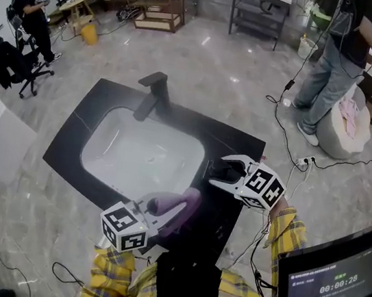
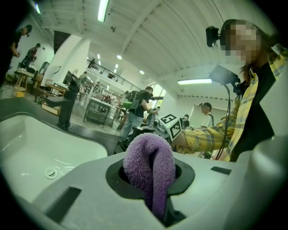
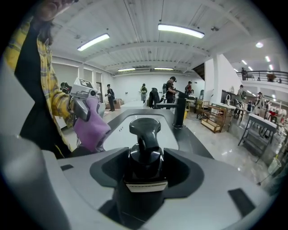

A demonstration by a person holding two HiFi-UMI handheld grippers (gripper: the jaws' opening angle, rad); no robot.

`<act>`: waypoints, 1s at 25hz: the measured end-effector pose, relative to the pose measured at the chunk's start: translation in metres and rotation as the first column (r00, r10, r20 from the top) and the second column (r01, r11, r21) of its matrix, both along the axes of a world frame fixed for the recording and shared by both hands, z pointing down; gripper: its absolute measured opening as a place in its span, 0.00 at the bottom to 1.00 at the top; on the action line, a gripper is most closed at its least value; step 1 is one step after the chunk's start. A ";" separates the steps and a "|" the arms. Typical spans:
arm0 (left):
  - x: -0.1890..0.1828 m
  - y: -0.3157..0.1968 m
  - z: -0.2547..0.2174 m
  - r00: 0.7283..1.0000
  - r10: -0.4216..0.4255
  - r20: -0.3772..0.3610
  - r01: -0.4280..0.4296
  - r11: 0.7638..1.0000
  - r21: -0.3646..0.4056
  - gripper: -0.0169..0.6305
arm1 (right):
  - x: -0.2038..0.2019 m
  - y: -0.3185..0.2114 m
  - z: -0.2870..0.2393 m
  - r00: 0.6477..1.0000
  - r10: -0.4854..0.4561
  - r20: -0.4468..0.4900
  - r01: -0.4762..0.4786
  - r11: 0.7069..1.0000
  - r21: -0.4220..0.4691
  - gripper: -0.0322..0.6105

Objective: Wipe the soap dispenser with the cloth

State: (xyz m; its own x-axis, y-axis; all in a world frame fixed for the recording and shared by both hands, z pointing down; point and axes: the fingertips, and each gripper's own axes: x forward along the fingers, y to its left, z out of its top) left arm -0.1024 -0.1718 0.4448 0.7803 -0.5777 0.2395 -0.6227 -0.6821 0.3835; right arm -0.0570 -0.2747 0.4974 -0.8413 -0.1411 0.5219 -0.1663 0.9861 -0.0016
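Fingers of my left gripper (image 1: 177, 216) clench the purple cloth (image 2: 149, 164) at the black bench (image 1: 76, 138). Those of my right gripper (image 1: 232, 173) stand released, the black soap dispenser (image 3: 145, 155) between them.

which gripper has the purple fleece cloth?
The left gripper: its jaws are shut on the purple fleece cloth. The right gripper has no cloth; the black pump soap dispenser stands between its jaws.

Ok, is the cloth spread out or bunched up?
Bunched: the purple cloth is folded into a loop, pinched between the left gripper's jaws.
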 end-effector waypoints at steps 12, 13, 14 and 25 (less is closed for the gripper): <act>0.003 -0.006 0.012 1.000 -0.002 -0.005 0.002 1.000 -0.014 0.09 | -0.004 -0.005 0.000 0.984 0.153 0.093 -0.149 0.988 -0.050 0.36; 0.003 -0.007 0.013 1.000 -0.002 -0.003 0.002 1.000 -0.013 0.09 | -0.005 -0.007 0.000 0.975 0.195 0.105 -0.190 0.980 -0.049 0.36; 0.002 -0.008 0.013 1.000 -0.002 -0.001 0.002 1.000 -0.012 0.09 | -0.006 -0.008 0.000 0.966 0.234 0.113 -0.230 0.972 -0.045 0.36; -0.008 -0.021 0.018 0.999 -0.053 -0.008 0.053 0.999 -0.012 0.09 | 0.005 -0.027 0.003 0.758 0.637 0.138 -0.641 0.768 -0.024 0.36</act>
State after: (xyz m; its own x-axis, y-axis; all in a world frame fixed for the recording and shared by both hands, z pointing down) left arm -0.1105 -0.1924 0.4630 0.7510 -0.6152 0.2399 -0.6542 -0.6438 0.3971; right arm -0.0517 -0.3016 0.5008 -0.6107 -0.6811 0.4040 -0.7576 0.6510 -0.0478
